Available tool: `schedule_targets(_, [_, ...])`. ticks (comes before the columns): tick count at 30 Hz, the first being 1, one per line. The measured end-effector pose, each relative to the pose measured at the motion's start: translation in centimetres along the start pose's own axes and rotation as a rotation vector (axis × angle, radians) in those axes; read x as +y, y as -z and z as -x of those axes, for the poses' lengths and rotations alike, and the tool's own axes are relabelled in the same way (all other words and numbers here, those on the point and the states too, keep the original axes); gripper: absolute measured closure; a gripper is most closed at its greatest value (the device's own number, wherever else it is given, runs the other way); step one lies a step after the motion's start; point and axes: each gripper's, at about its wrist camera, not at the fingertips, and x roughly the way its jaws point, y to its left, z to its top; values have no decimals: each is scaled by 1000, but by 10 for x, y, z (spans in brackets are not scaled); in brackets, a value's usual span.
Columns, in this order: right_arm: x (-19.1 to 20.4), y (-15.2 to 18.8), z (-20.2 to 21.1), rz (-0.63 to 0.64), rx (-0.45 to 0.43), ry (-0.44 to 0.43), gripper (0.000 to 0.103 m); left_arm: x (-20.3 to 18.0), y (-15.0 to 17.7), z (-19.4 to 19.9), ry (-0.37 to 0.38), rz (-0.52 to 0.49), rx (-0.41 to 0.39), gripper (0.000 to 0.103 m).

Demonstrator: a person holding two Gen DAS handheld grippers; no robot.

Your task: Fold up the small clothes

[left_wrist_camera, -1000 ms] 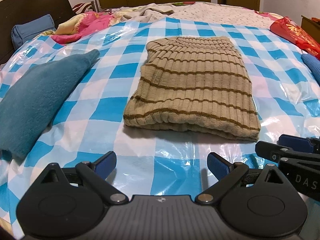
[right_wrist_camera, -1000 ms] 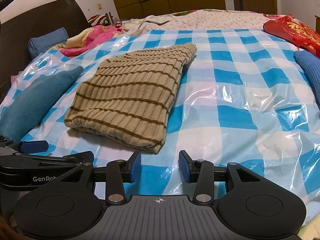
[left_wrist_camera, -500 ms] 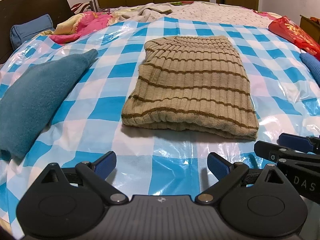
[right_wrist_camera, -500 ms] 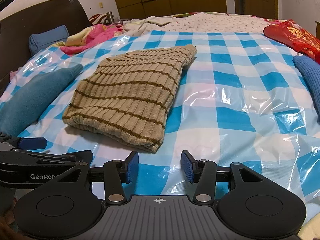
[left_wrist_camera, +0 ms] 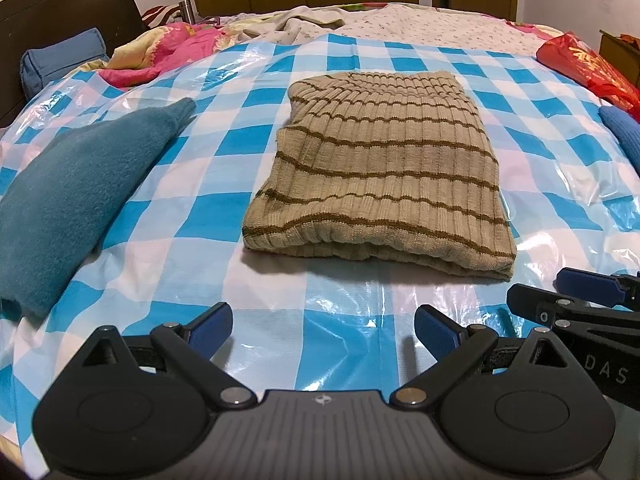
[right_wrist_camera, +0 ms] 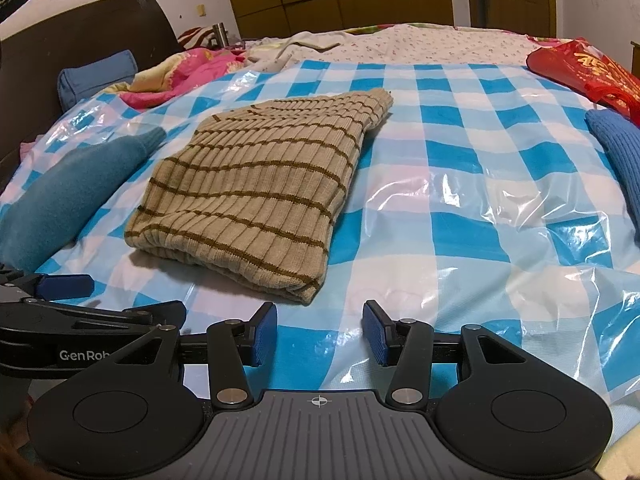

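Observation:
A beige ribbed sweater with brown stripes point(left_wrist_camera: 380, 176) lies folded into a rectangle on the blue-and-white checked plastic sheet point(left_wrist_camera: 192, 216); it also shows in the right wrist view point(right_wrist_camera: 260, 196). My left gripper point(left_wrist_camera: 323, 326) is open and empty, just short of the sweater's near edge. My right gripper point(right_wrist_camera: 319, 332) is open and empty, near the sweater's near right corner. Each gripper shows at the edge of the other's view.
A teal garment point(left_wrist_camera: 72, 196) lies left of the sweater. A blue knit garment point(right_wrist_camera: 616, 152) and a red bag point(right_wrist_camera: 588, 68) lie at the right. Pink bedding point(left_wrist_camera: 168, 52) and a blue pillow point(left_wrist_camera: 60, 60) lie by the dark headboard at the back left.
Both grippers have drawn back slightly from the sweater. The right gripper's jaws have opened a little wider. The sweater has not moved.

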Motion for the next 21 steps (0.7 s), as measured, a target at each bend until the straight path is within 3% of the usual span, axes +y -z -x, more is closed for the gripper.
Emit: schedule_targets(21, [0, 1, 0, 3, 1, 2, 55, 1, 0, 1, -2, 0, -1, 0])
